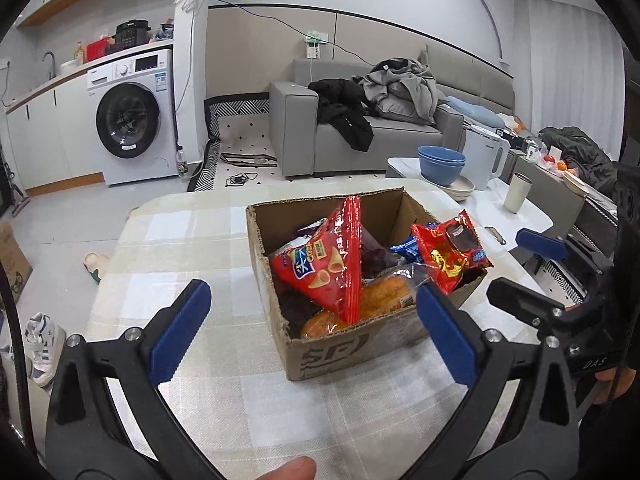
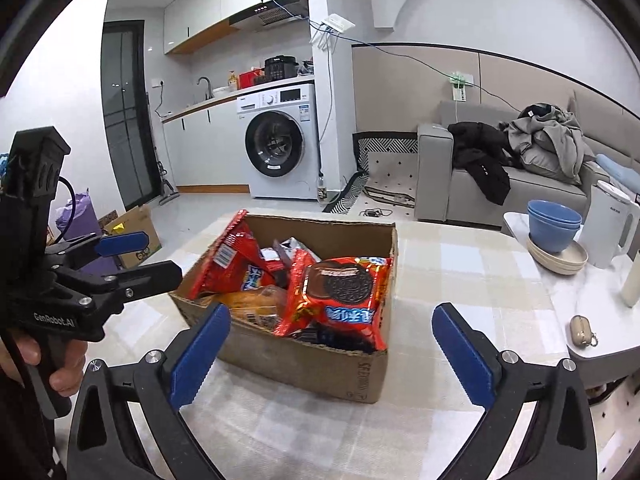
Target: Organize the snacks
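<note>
Cardboard box [image 1: 352, 344] long axis running away from cameras, red chip bag [image 1: 328, 264] standing upright inside, cookie pack [image 2: 344, 300] leaning on near rim, left gripper [image 1: 316, 336] and right gripper [image 2: 332, 352] both spread wide, empty.

I can't see the packets low in the cardboard box [image 2: 304, 360]; the red chip bag [image 1: 328, 268] and the cookie pack [image 2: 340, 292] cover them.

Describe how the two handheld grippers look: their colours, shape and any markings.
Both are black plastic frames with silver screws and two long fingers bearing blue, saw-toothed pads. The left gripper shows white lettering "GenRobot.AI" on its body and a black cable behind it in the right wrist view. The right gripper carries small pale handwritten characters, seen in the left wrist view.
</note>
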A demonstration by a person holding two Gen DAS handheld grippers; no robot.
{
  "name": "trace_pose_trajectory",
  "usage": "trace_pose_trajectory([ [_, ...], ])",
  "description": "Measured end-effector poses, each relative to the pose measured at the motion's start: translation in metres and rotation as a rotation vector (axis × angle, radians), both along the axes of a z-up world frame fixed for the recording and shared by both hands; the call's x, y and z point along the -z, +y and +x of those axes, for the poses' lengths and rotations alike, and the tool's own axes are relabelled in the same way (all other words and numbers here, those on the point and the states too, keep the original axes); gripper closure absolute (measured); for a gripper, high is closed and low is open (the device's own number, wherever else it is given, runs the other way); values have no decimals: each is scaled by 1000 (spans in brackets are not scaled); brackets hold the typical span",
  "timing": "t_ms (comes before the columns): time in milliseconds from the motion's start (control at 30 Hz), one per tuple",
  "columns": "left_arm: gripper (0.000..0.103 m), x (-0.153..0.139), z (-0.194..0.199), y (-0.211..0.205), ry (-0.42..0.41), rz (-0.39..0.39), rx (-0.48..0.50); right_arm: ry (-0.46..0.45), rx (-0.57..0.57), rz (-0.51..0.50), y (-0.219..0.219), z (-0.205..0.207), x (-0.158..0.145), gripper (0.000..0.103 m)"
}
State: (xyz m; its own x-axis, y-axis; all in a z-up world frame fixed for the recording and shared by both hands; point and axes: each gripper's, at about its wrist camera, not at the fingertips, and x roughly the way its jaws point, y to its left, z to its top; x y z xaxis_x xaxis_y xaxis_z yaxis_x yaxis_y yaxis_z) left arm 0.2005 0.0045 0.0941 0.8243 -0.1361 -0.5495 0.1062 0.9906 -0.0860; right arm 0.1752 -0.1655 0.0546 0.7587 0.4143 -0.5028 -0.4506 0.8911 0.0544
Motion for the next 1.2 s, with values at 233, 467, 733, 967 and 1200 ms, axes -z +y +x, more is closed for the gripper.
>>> trace_pose_trajectory([
  [233, 1, -1, -32, 3, -17, 13, -11, -5, -16, 37, -6, -24, 0, 0],
  [467, 1, 9, -58, -5, -25, 19, 26, -13, -27, 66, -14, -48, 6, 0],
  [733, 0, 24, -74, -10, -35, 15, 23, -5, -17, 88, -23, -69, 20, 0],
  [967, 1, 39, -77, -2, -55, 7, -4, 1, -23, 108, -28, -74, 36, 0],
  [1200, 1, 50, -80, 3, -86, -24, -6, -50, -34, 90, -26, -84, 39, 0],
])
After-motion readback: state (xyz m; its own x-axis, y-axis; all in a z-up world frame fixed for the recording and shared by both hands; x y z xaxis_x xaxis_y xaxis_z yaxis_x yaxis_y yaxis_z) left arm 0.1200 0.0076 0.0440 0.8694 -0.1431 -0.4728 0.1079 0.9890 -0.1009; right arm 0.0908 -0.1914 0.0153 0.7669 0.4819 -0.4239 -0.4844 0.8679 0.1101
